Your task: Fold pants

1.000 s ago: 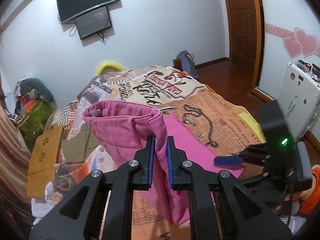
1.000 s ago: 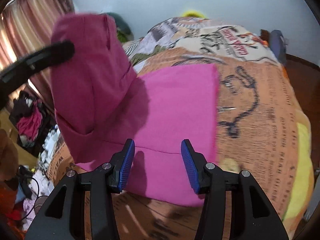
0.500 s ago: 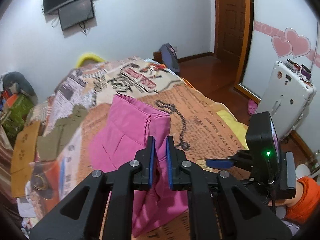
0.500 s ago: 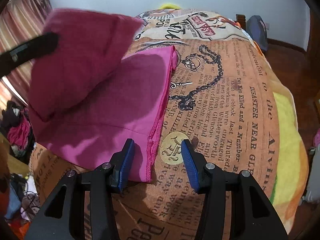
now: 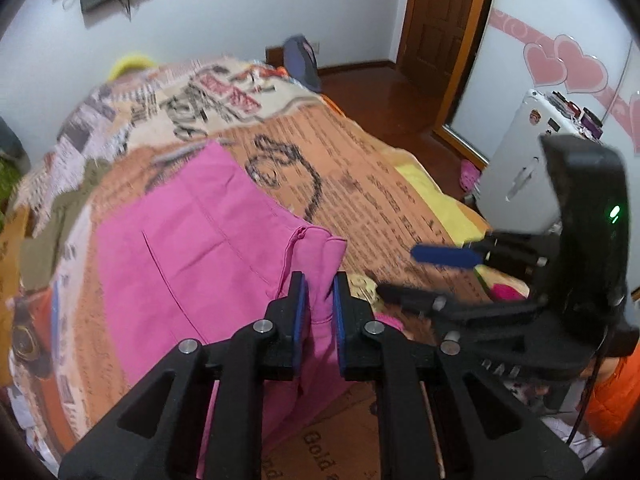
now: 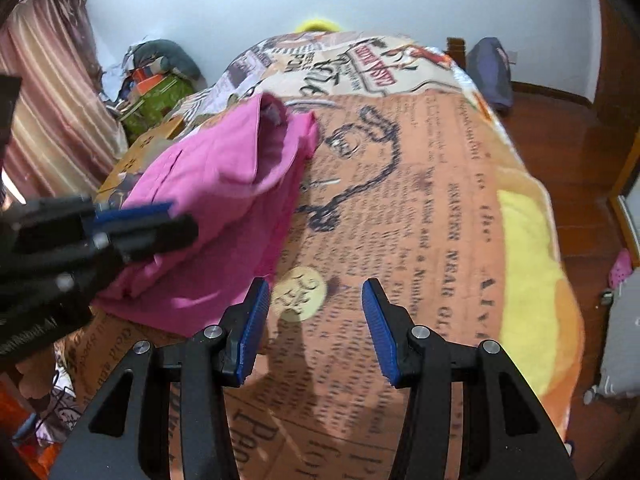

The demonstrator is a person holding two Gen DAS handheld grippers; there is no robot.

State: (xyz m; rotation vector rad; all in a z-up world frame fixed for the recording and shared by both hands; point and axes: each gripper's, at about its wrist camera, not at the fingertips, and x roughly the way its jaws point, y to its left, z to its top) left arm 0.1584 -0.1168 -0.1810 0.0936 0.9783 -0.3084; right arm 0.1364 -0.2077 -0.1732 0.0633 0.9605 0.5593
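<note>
left tongs opening, fold of pink pants still between the pads. right tongs open, empty, over the bed.

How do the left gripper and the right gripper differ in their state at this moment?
The left gripper has a fold of the pink pants between its jaws, which are opening; the right gripper has nothing between its jaws. The left gripper's jaws stand narrow; the right gripper's stand wide apart over the printed blanket. Both have black arms and blue pads.
</note>
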